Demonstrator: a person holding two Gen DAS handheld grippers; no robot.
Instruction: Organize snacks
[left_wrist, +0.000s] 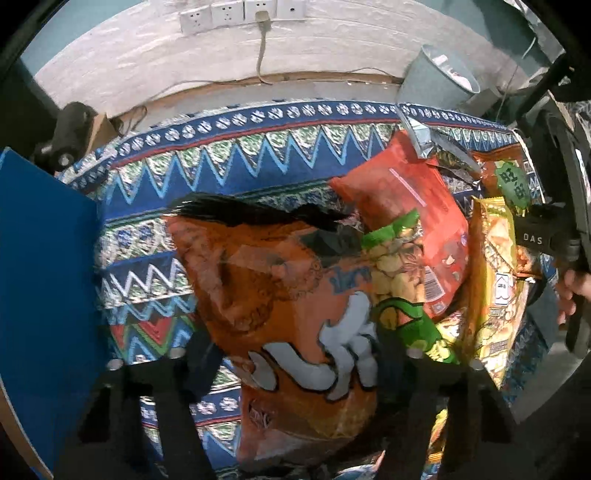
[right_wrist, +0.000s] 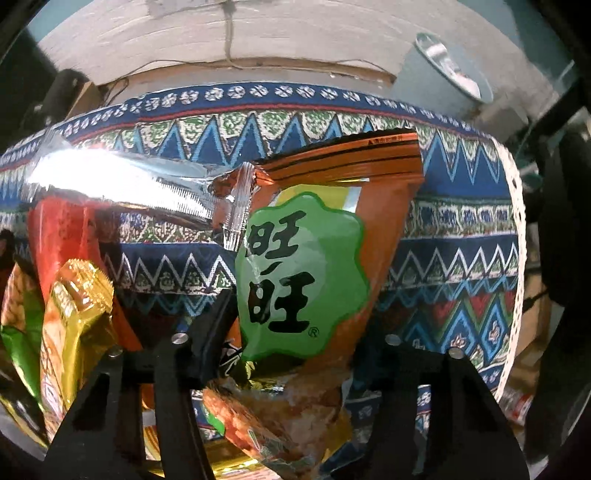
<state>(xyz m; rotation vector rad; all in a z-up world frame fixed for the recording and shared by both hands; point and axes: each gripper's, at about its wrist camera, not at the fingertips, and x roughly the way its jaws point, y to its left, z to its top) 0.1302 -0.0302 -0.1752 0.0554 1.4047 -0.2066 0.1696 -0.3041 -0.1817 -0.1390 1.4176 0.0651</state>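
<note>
— Left wrist view: the left gripper (left_wrist: 291, 354) has its fingers (left_wrist: 199, 362) spread on either side of the big orange bag (left_wrist: 280, 295), which lies on the patterned cloth (left_wrist: 155, 177) of the worktop; whether they pinch it, I cannot tell

— And the right gripper (right_wrist: 284, 343)?

— Its fingers (right_wrist: 214, 325) flank the orange Wang Wang bag (right_wrist: 306, 266); gripped or not, I cannot tell. I'd clamp near the sealed edge, lift slowly, keep it clear of the gold packet (right_wrist: 74, 314) and silver foil bag (right_wrist: 122, 177)

— Looks?

— Glossy, crinkled, puffy; likely slippery
</note>
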